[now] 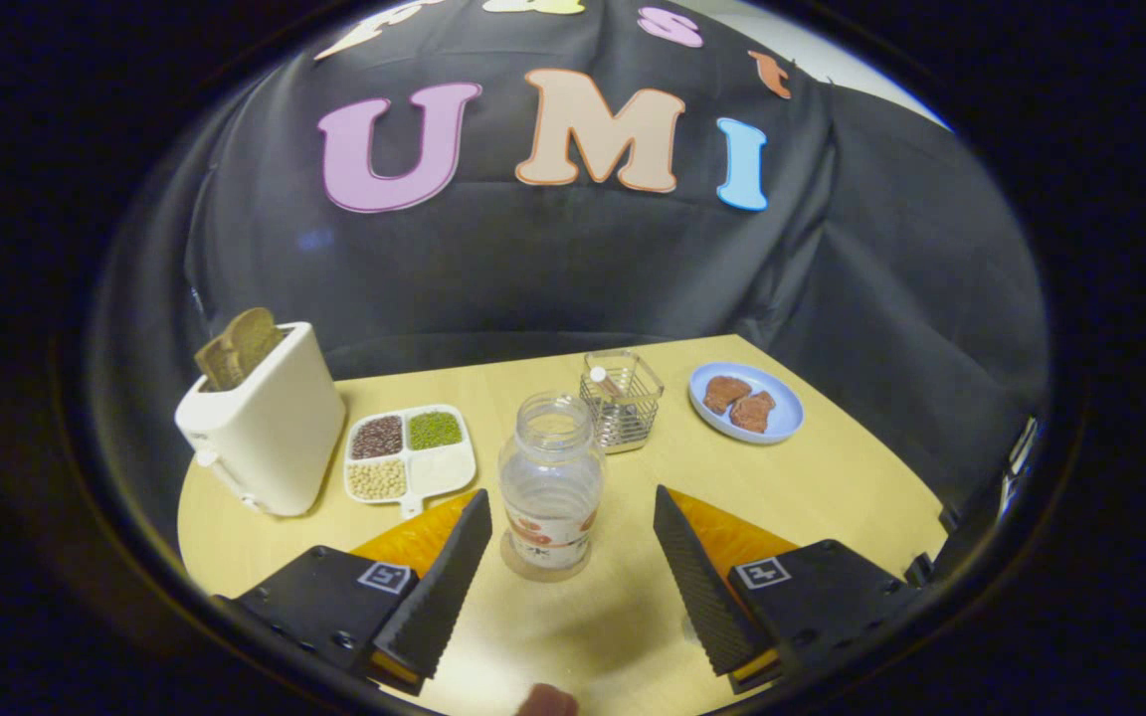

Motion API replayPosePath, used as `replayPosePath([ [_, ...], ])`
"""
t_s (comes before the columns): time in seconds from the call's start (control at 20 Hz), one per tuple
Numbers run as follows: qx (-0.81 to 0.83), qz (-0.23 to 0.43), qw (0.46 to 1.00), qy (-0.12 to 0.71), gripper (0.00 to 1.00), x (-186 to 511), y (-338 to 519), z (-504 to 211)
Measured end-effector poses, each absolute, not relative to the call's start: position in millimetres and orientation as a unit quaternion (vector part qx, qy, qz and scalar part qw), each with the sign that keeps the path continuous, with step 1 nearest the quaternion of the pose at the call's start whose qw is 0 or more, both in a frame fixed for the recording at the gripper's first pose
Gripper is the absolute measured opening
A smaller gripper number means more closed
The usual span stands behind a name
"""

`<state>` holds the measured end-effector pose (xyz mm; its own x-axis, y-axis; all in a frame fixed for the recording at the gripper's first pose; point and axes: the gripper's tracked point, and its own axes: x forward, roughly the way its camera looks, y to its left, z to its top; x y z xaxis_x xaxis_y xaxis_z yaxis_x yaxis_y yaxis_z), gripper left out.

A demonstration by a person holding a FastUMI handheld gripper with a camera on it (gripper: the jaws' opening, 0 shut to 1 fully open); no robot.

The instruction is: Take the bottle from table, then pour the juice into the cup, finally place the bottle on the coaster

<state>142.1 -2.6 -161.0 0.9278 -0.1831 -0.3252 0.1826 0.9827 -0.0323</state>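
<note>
Bottle stands upright on the table, uncapped, on what looks like a round coaster, of which a rim peeks out under its base. It sits between the two fingers of the gripper, a little nearer the left one, with clear gaps on both sides; the jaws are spread wide and touch nothing.

Judging from this, the bottle may already be at its final resting place (the clear body seems nearly empty, though the liquid level is hard to read).

The risks from here lie in how the gripper moves. A sideways drift would let the left finger clip the bottle, and an open, light bottle would tip or slide off the coaster easily. Closing unevenly would push it over instead of centring it.

Beyond the bottle stand a wire basket, a plate with two brown pieces, a divided tray of beans and a toaster; all are well apart from the fingers.
</note>
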Motion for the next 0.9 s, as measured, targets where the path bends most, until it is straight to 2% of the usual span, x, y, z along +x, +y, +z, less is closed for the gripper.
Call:
replayPosePath([
  [0.65, 0.011, 0.070, 0.996, 0.062, 1.00, 73, 7, 7],
  [0.9, 0.018, 0.120, 0.992, 0.046, 1.00, 46, 4, 35],
])
